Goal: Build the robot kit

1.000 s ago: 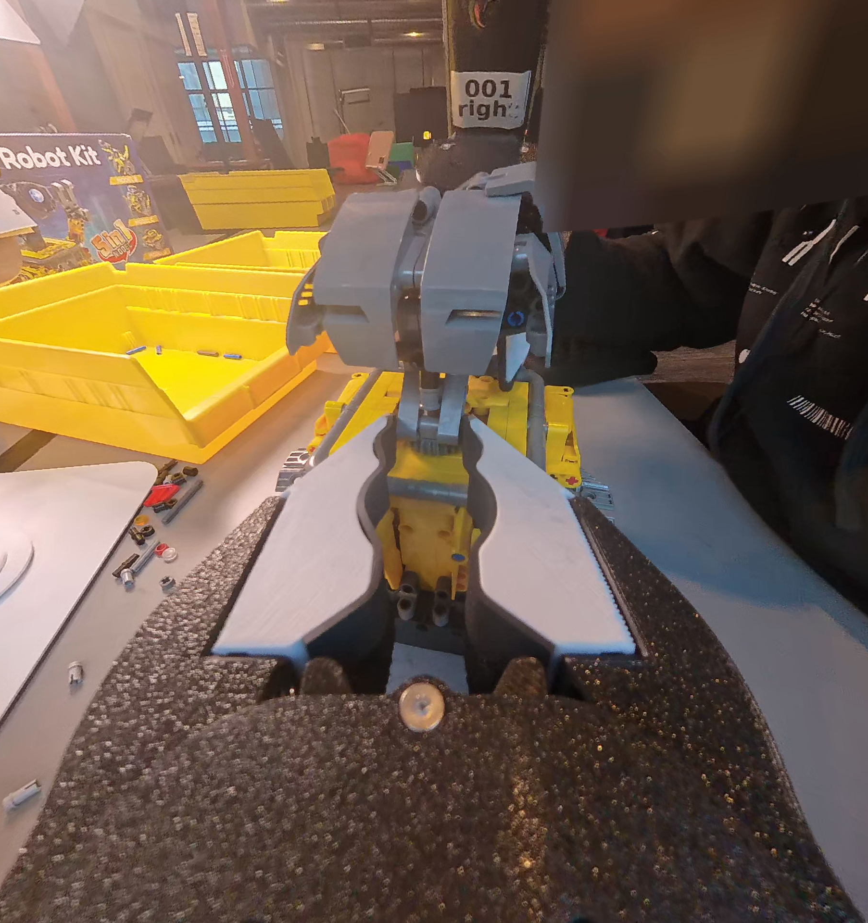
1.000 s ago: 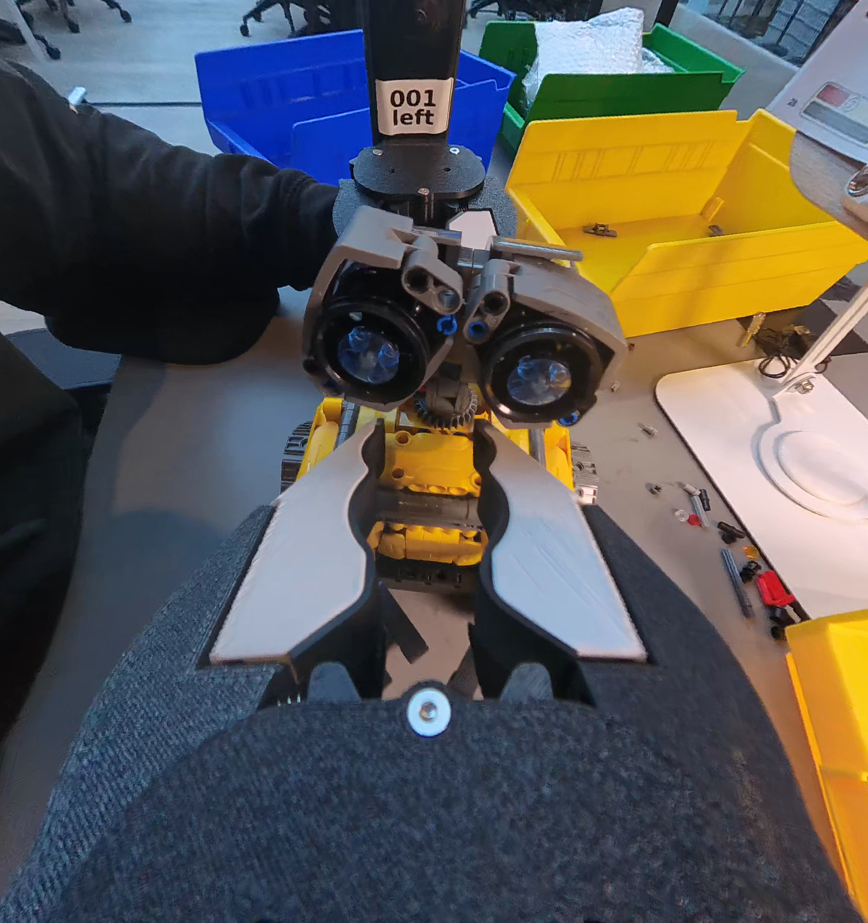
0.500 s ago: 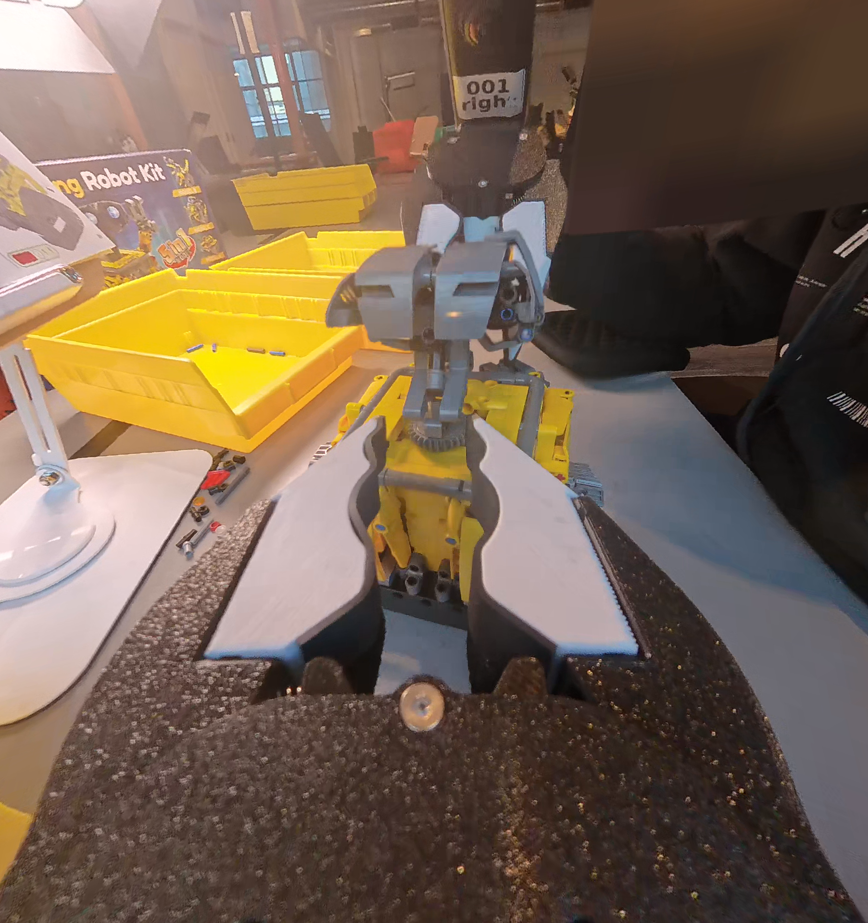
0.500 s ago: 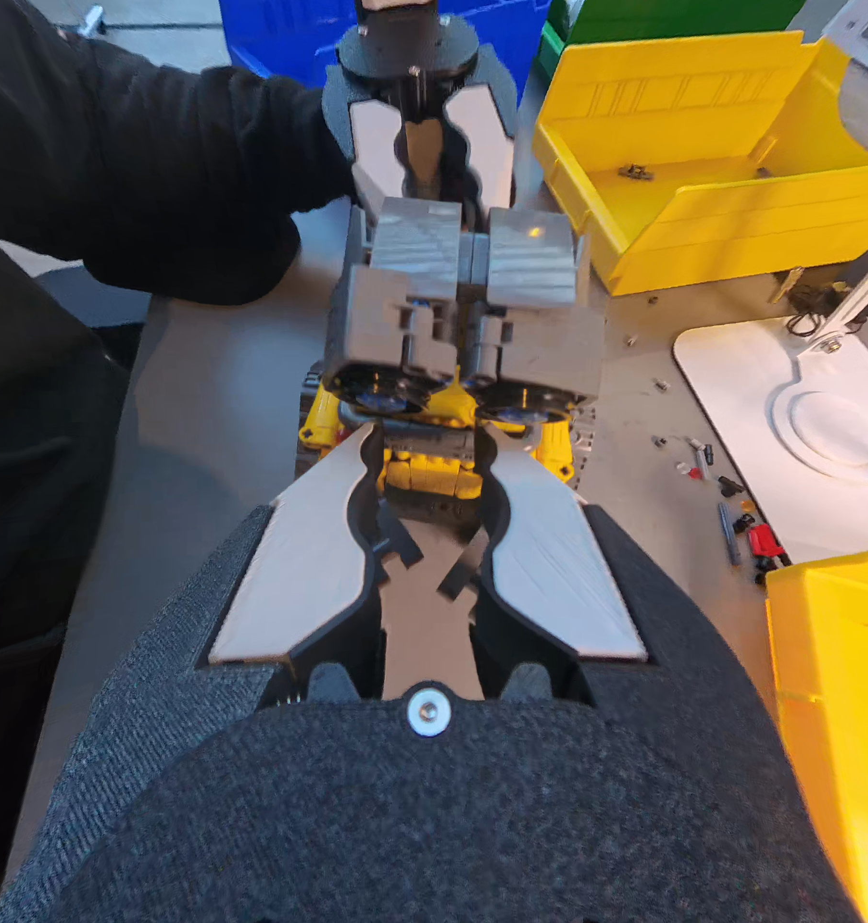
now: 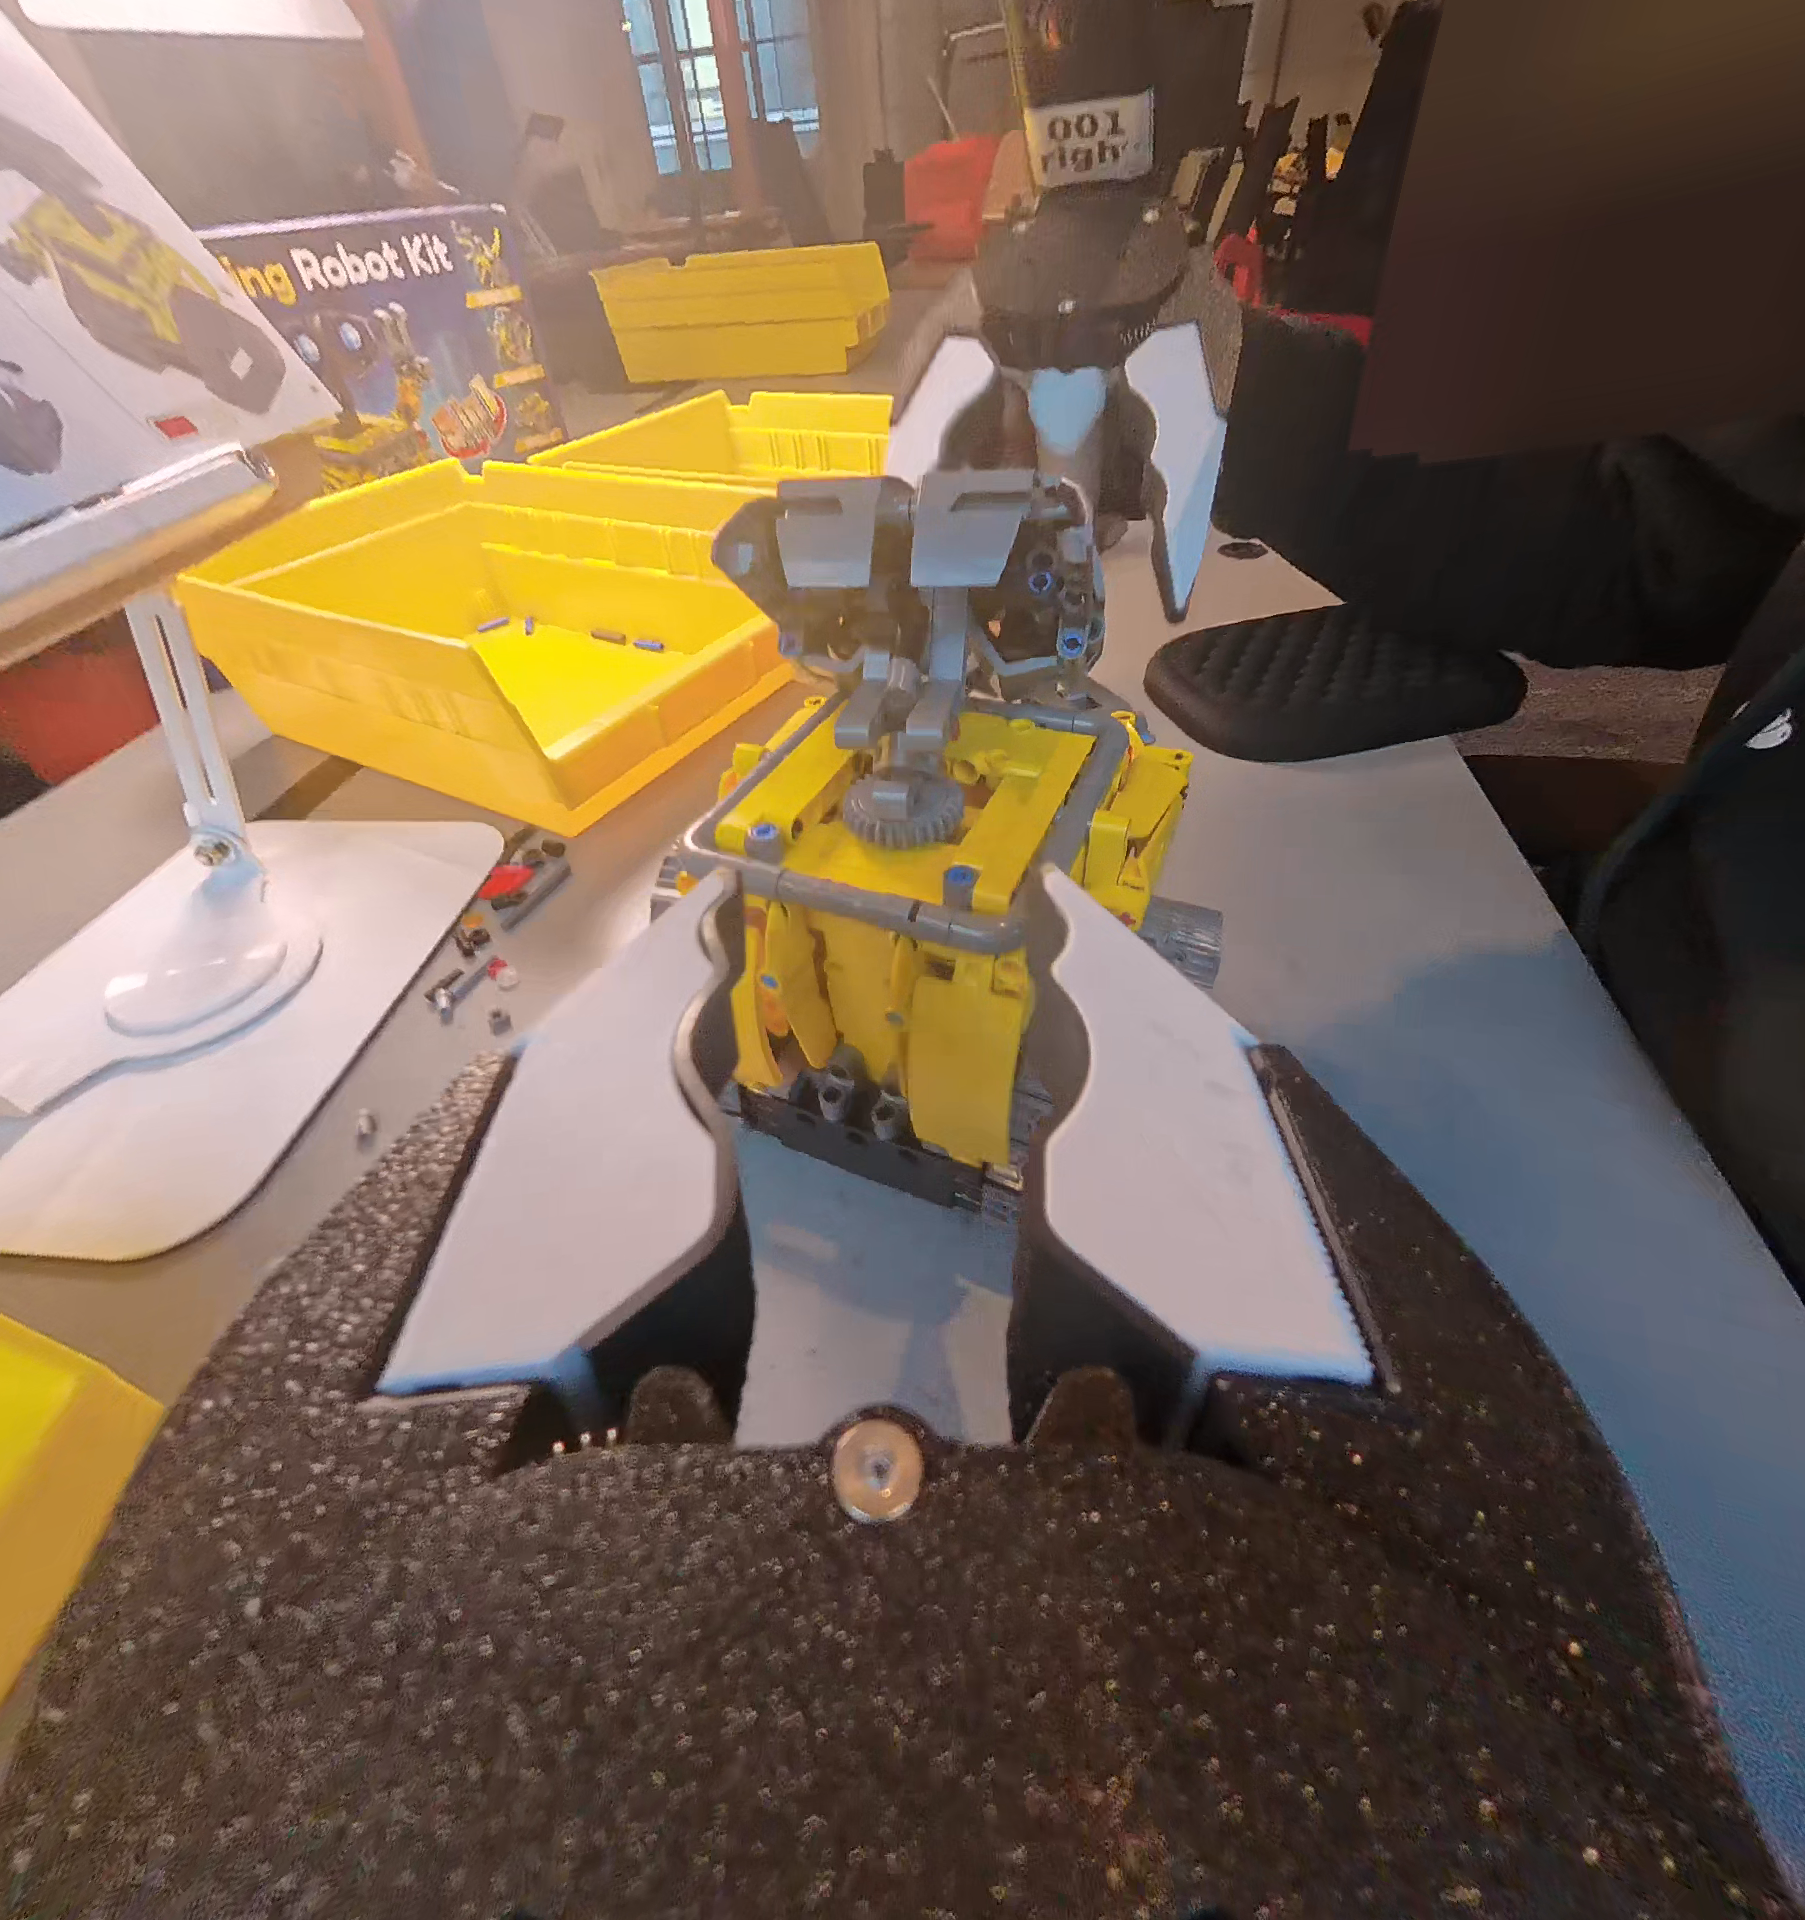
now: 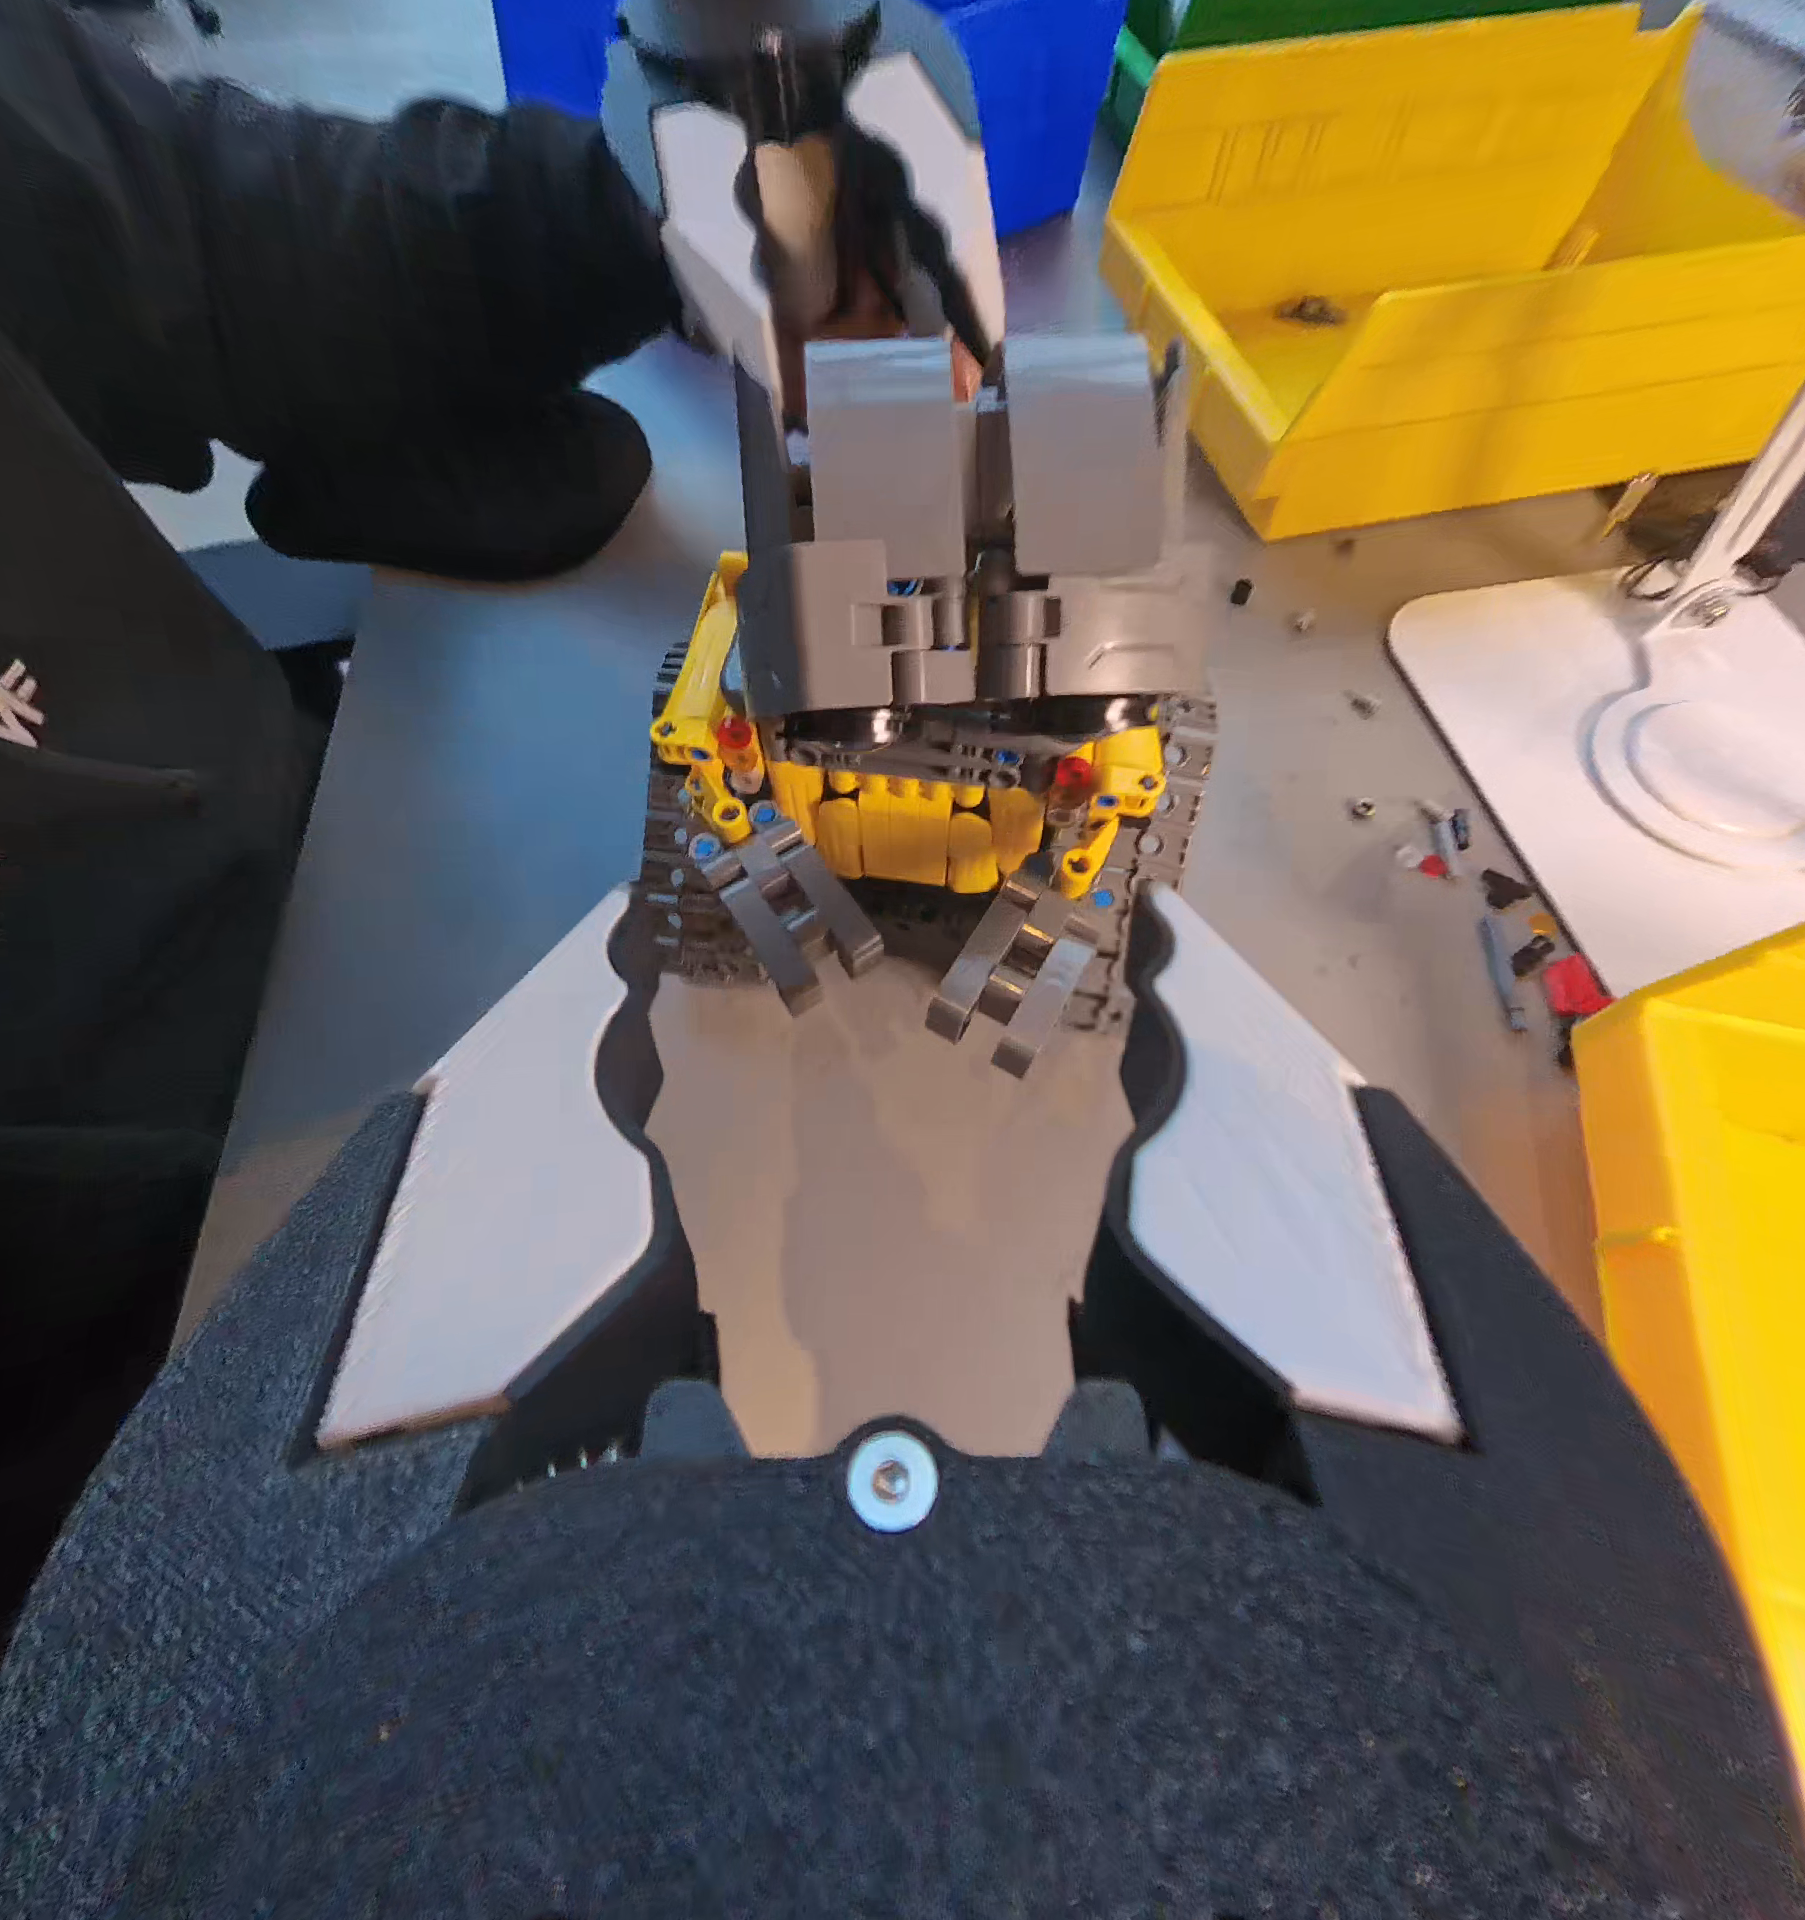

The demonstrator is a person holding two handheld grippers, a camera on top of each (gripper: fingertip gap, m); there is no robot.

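Grey counter (image 5: 1397,1039) carries yellow bins (image 5: 482,634), white stand base (image 5: 191,1039), loose small parts (image 6: 1500,914). Yellow-grey toy robot (image 5: 908,935) stands mid-counter between both grippers. Left gripper (image 5: 882,935) fingers spread apart, flanking its back, not gripping. Right gripper (image 6: 893,935) released, just short of its front claws.

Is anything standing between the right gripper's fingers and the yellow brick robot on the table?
Nothing visible does. The right gripper is open and faces the brick robot from its front, with only bare table between them. The loose small parts lie off to its right.
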